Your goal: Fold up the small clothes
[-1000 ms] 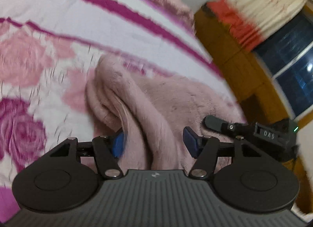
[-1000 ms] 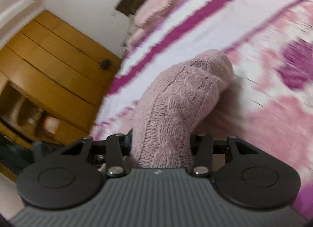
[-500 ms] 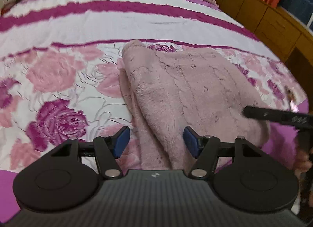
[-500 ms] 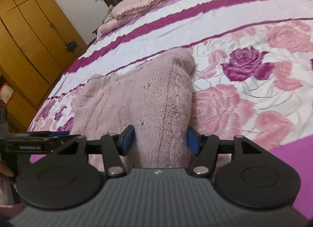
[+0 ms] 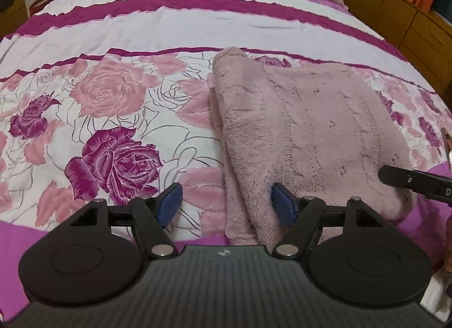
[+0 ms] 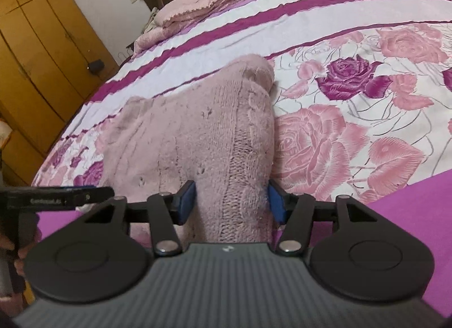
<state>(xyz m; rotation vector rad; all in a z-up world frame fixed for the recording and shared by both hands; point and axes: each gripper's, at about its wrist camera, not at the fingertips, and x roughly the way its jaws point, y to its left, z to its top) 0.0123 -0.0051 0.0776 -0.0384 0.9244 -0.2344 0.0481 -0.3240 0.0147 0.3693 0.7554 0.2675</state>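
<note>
The pink knitted garment [image 5: 305, 136] lies folded on the rose-print bedspread [image 5: 113, 119], its near-left edge between the left gripper [image 5: 224, 203]'s spread blue pads [image 5: 169, 205], which grasp nothing. The right gripper [image 6: 228, 201] straddles the garment's near-right fold with its pads [image 6: 185, 205] apart, pressing nothing that I can see. Being soft, light, fuzzy and limp, the knit will likely sag and stretch; hemmed corners and doubled edges look like the best holds. Grey lettering on the other gripper's finger is too blurred to read.
</note>
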